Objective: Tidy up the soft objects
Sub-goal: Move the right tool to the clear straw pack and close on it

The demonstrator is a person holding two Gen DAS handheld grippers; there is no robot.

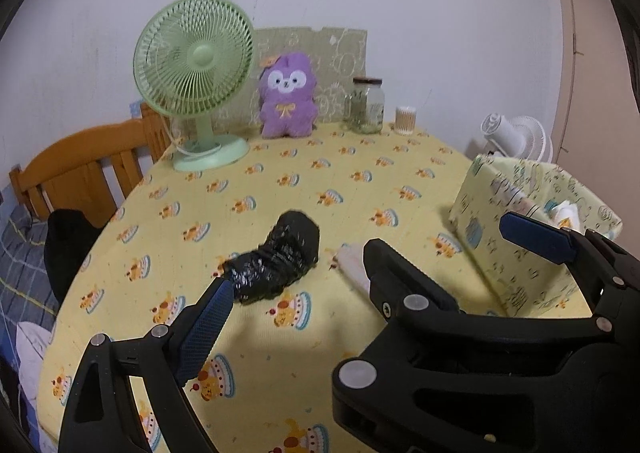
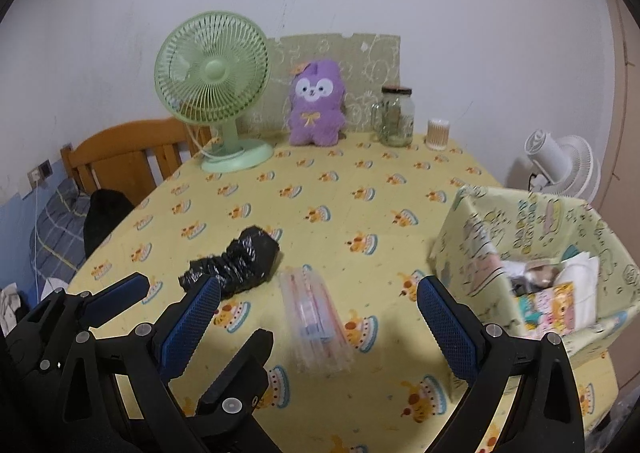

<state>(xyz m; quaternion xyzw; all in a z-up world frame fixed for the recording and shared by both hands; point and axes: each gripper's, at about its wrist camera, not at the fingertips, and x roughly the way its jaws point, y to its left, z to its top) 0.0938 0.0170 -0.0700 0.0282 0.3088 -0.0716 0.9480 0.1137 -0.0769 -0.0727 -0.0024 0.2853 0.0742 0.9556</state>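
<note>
1. Left wrist view: the left gripper [image 1: 360, 265] is seen with its blue-padded fingers [image 1: 204, 329] spread wide, nothing pinched between them.
2. A crumpled black plastic bag [image 1: 280, 265] is found on the yellow tablecloth [image 1: 360, 181], just past the left finger's tip; contact cannot be told.
3. A clear wrapped packet [image 1: 354, 263] is partly hidden behind black gripper parts, just right of the bag.
4. A patterned fabric bin [image 1: 500, 253] is placed at the table's right edge, behind the right finger.
5. At the far edge, a green fan [image 1: 196, 73], a purple plush toy [image 1: 286, 97], a glass jar [image 1: 366, 105] and a small cup of cotton swabs [image 1: 405, 119] are lined up.
6. Right wrist view: the right gripper [image 2: 318, 315] is seen with its fingers [image 2: 448, 329] spread apart over the clear wrapped packet [image 2: 314, 323], which lies flat on the tablecloth [image 2: 360, 193] between them, untouched.
7. The black plastic bag [image 2: 236, 265] lies to the packet's left, behind the left finger.
8. The fabric bin [image 2: 532, 221] is shown on the right, with soft items inside [image 2: 560, 289].
9. The left gripper [image 2: 120, 293] is visible at the lower left.
</note>
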